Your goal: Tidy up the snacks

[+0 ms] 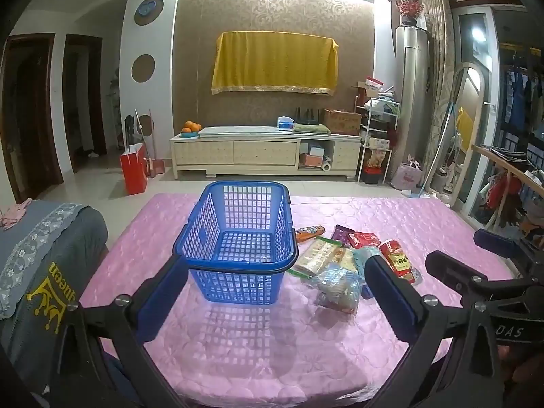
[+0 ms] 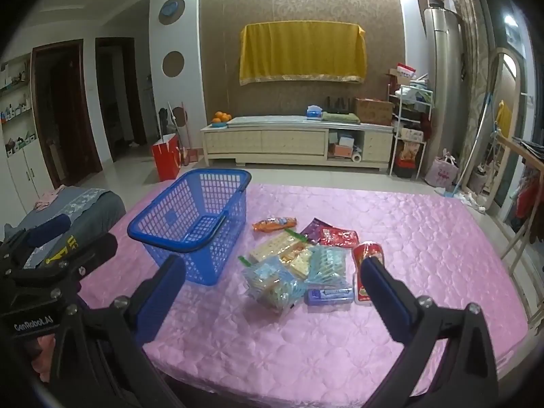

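An empty blue plastic basket stands on the pink table cover; it also shows in the right wrist view. A pile of snack packets lies to its right: an orange packet, a red pouch, a red tube pack, clear cracker bags and a blue bar. My left gripper is open, above the table in front of the basket. My right gripper is open, in front of the snack pile. Both are empty.
A grey cushioned seat sits at the table's left. Beyond the table's far edge is floor, a red bag and a low cabinet. A wooden rack stands at the right.
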`<state>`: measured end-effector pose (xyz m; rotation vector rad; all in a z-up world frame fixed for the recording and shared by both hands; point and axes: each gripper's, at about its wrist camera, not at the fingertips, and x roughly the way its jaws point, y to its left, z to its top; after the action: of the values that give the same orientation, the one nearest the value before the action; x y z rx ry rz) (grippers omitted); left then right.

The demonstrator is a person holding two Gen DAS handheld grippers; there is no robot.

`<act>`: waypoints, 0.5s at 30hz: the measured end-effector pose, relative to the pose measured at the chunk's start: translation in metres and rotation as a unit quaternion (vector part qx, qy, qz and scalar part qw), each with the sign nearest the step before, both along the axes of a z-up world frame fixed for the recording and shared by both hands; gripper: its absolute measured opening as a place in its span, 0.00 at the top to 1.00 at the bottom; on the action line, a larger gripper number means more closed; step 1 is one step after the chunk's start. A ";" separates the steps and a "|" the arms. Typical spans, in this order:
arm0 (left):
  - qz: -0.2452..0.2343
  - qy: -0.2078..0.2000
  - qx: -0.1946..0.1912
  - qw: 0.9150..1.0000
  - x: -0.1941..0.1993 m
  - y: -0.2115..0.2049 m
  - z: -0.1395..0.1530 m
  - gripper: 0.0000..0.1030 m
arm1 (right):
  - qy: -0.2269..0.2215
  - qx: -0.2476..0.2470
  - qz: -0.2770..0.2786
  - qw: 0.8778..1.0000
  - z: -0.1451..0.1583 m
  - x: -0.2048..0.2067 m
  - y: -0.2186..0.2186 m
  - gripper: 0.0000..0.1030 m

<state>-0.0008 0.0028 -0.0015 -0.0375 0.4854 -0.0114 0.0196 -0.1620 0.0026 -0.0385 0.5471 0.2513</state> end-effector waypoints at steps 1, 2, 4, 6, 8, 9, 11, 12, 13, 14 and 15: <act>0.000 0.001 0.000 1.000 0.000 0.000 0.000 0.00 | 0.001 0.000 0.000 1.000 0.000 0.000 0.000 0.00; 0.001 0.001 0.000 1.000 0.001 0.001 -0.001 0.00 | 0.003 0.000 0.001 1.000 -0.001 0.001 0.001 0.00; 0.002 0.001 0.001 1.000 0.001 0.001 -0.001 0.00 | 0.004 0.000 0.001 1.000 -0.001 0.001 0.000 0.00; 0.003 0.001 0.002 1.000 0.000 0.001 -0.001 0.00 | 0.003 0.000 0.001 1.000 -0.002 0.000 -0.001 0.00; 0.003 0.002 0.001 1.000 0.000 0.001 -0.002 0.00 | 0.004 0.001 0.002 1.000 -0.002 0.000 -0.002 0.00; 0.004 0.003 0.000 1.000 0.000 0.001 -0.001 0.00 | 0.004 0.001 0.002 1.000 -0.002 -0.001 -0.002 0.00; 0.004 0.003 -0.001 1.000 0.000 0.001 -0.001 0.00 | 0.005 0.001 0.002 1.000 -0.002 0.000 -0.001 0.00; 0.003 0.001 -0.001 1.000 -0.001 0.001 -0.001 0.00 | 0.005 0.002 0.003 1.000 -0.002 -0.001 -0.001 0.00; 0.004 0.001 0.000 1.000 -0.001 0.001 0.000 0.00 | 0.006 0.003 0.003 1.000 -0.002 0.000 -0.001 0.00; 0.004 0.001 0.001 1.000 -0.001 0.001 0.000 0.00 | 0.006 0.004 0.003 1.000 -0.002 0.000 -0.001 0.00; 0.004 0.001 0.002 1.000 -0.001 0.000 0.000 0.00 | 0.006 0.004 0.003 1.000 -0.002 0.000 -0.002 0.00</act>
<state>-0.0020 0.0029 -0.0016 -0.0354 0.4874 -0.0026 0.0197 -0.1636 0.0006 -0.0316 0.5585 0.2597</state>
